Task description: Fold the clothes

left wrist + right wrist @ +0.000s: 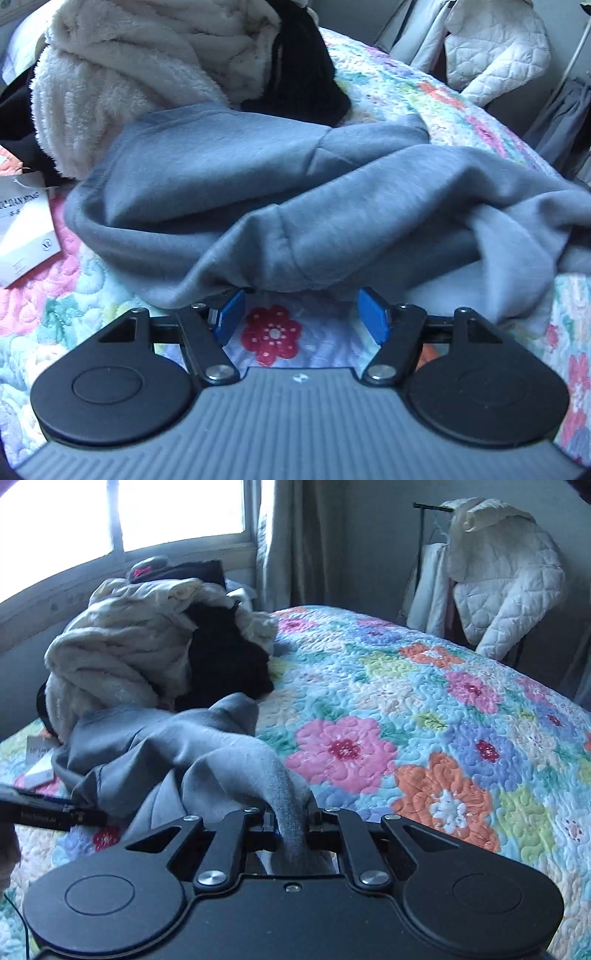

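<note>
Right claw (290, 821) (clamped) around grey sweatshirt (207, 760)

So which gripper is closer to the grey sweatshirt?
Right. The right gripper is shut on a fold of the grey sweatshirt. The left gripper is open at its edge, the hem draped just over its fingertips, gripping nothing.

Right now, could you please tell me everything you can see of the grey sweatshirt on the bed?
The grey sweatshirt is soft, fleece-like and plain, lying crumpled and unfolded on the floral quilt. Seams and a thick hem show along its near edge. Its far side rests against a cream fleece garment. The right gripper is shut on a bunched fold, lifting it. The left gripper is open just under the near hem.
</note>
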{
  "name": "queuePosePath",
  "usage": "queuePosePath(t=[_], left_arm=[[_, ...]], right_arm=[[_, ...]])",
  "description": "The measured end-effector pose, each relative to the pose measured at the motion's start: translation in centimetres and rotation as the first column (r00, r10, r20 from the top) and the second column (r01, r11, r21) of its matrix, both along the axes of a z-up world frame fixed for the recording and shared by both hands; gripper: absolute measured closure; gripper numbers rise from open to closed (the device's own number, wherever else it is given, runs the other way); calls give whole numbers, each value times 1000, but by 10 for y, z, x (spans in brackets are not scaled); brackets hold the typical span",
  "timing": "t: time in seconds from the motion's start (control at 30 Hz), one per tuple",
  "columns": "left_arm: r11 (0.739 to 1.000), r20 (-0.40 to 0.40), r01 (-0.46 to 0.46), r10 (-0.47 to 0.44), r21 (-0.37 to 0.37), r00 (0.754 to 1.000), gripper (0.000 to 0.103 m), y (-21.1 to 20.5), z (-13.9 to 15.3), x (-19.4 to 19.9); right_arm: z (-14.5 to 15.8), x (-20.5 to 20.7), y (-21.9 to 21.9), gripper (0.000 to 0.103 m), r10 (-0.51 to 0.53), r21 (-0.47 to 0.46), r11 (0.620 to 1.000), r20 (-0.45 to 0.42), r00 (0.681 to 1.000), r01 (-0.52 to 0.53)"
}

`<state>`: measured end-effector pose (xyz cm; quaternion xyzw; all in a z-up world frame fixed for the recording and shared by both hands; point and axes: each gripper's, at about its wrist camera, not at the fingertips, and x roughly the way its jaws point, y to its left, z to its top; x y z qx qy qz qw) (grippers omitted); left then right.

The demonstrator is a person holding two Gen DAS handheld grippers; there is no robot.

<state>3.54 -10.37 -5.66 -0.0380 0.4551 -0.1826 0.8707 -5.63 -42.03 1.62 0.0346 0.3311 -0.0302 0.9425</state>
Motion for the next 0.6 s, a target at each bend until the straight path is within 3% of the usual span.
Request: queuePosePath(t=[0.07,0.17,0.27,0.4,0.47,0.6], left_arm=[[1000,5,-9,9,-7,1000,36,4,1,1],[1000,13,-21,21,-6,1000,36,7,-1,4],[1000,-2,-20,20,16,1000,36,5,-10,6],[1000,-21,-8,9,26,1000,36,-1,-20,8],[999,-25,-2,3,32,1000,36,-3,-23,7],[999,-18,7,-6,47,1000,36,-5,-26,8]], right_arm=[[8,-2,-17,94,-69,32,997,41,997,67],[8,-6,-30,93,-147,-9,989,60,987,148],[-7,-9,-36,84,-204,6,979,10,979,204],[-26,-23,-37,80,-234,97,967,-38,971,237],[-30,-30,-35,68,-228,124,964,-58,972,234],[-37,-45,-31,57,-214,177,957,-96,972,228]])
